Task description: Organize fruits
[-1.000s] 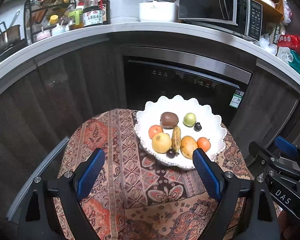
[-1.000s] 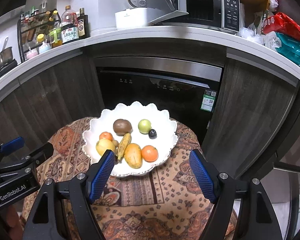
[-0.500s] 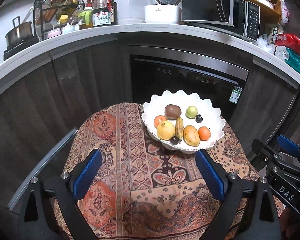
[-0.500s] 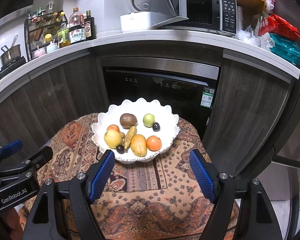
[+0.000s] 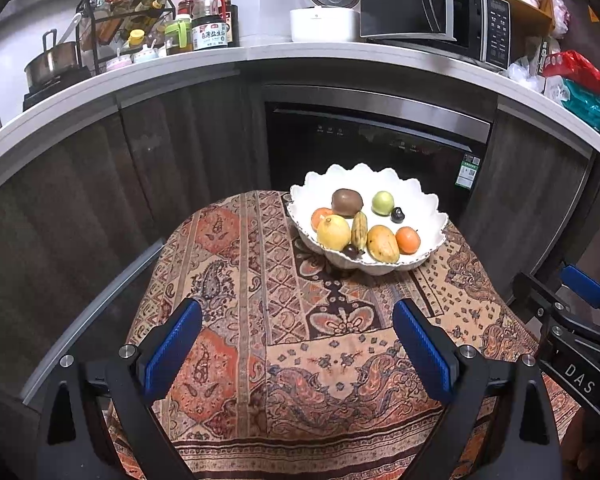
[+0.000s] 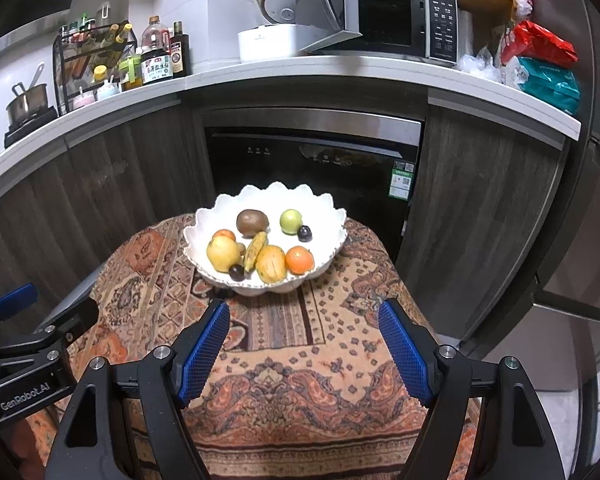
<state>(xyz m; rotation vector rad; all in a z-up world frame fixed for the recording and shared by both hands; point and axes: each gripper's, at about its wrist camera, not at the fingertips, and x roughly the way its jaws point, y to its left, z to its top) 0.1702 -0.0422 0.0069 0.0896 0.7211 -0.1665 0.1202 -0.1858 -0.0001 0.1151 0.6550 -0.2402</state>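
On the left, the left tool (image 5: 296, 344) hovers over the patterned cloth (image 5: 260, 280) that covers a small round table. Its blue pads (image 5: 174, 348) stand wide apart with only cloth showing between them; the jaws have just been opening and grip nothing. In the right wrist view this same tool shows at the lower left edge, beside the table.

Toward the middle, at the far side of the table, sits a white scalloped bowl (image 5: 424, 216) holding all the fruit. From its left: a small orange fruit (image 5: 321, 216) tucked behind a yellow lemon-like fruit (image 5: 333, 233), then a brown kiwi (image 5: 347, 202) further back, a small yellow-brown banana (image 5: 359, 231) lying lengthwise, and a dark round fruit (image 5: 351, 251) at the near rim. Next come a yellow-orange mango (image 5: 383, 243), a pale green fruit (image 5: 382, 203) at the back with a small dark plum-like fruit (image 5: 397, 214) just beside it, and an orange (image 5: 408, 239) at the right.

The right tool (image 6: 304, 344) is also over the cloth, short of the bowl, its pads (image 6: 406, 354) parted and empty.

Behind the table stands a dark built-in appliance (image 5: 372, 152) under the white counter (image 5: 180, 72), which carries a pot (image 5: 54, 62), a rack of bottles (image 5: 124, 20), a rice cooker (image 5: 326, 4) and a microwave (image 5: 436, 8) with its door open.
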